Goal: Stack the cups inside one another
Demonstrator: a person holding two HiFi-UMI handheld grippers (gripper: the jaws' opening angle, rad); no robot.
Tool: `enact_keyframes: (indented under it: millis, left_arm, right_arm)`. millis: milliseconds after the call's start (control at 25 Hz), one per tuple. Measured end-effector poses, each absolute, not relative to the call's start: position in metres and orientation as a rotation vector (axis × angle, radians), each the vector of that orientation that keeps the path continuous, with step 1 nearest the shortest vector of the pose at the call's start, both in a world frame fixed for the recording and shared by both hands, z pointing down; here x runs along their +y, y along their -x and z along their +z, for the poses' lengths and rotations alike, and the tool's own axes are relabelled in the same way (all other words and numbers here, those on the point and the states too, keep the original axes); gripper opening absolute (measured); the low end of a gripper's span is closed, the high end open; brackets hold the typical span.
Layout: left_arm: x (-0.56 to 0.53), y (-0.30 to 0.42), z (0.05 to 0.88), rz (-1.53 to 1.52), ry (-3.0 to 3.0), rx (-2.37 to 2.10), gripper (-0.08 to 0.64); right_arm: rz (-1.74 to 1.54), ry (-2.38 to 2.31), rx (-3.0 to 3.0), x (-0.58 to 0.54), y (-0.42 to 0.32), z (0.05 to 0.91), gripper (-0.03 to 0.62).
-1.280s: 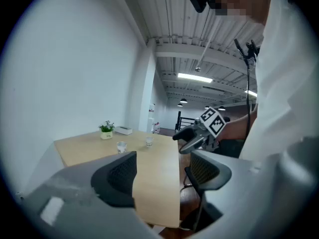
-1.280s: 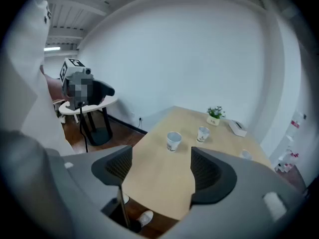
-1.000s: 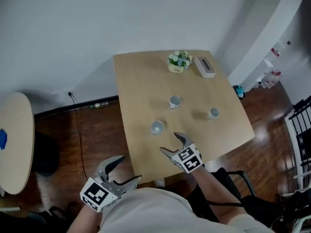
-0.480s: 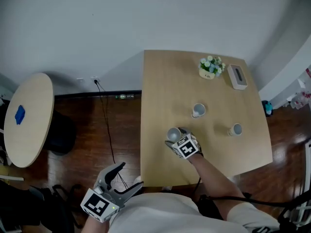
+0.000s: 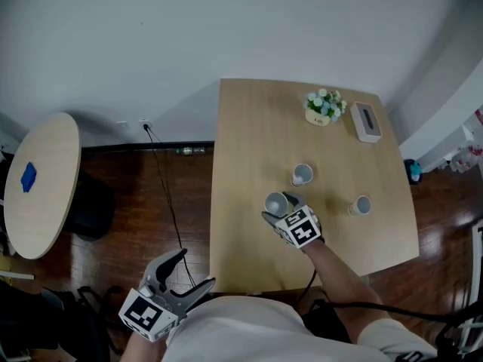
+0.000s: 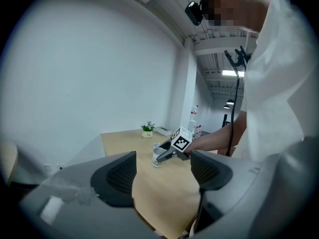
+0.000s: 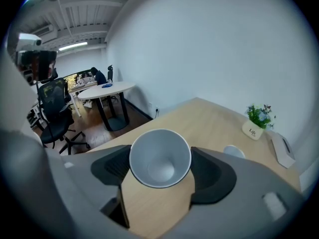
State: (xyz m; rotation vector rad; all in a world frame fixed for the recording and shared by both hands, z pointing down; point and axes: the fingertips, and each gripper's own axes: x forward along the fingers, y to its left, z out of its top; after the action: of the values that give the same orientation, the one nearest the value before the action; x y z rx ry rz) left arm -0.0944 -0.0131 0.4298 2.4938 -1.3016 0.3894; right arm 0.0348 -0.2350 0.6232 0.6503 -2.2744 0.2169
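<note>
Over the table, right gripper fingers pinch 1 cup between them; left gripper fingers gape.

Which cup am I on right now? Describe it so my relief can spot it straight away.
On the square light-wood table, three small white cups stand near the middle. Yours is the leftmost white cup in the head view, the only one between the right gripper's fingers; the middle cup and the right-hand cup stand free.
</note>
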Motion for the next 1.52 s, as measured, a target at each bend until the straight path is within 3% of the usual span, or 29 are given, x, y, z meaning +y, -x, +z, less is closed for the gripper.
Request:
enact_keyframes:
  millis: [520,1520]
  left_arm:
    - [-0.032,0.064,0.418,0.366,-2.541,-1.283,0.359]
    - [-0.015,0.074,0.428,0.455,-2.454,-1.363,0.359]
  right_arm:
    - [0.218,-0.97,-2.255,-0.355,-0.135,0.563,0.374]
    - [0.306,-0.953,-2.247,-0.384,-0.128,0.61,0.38]
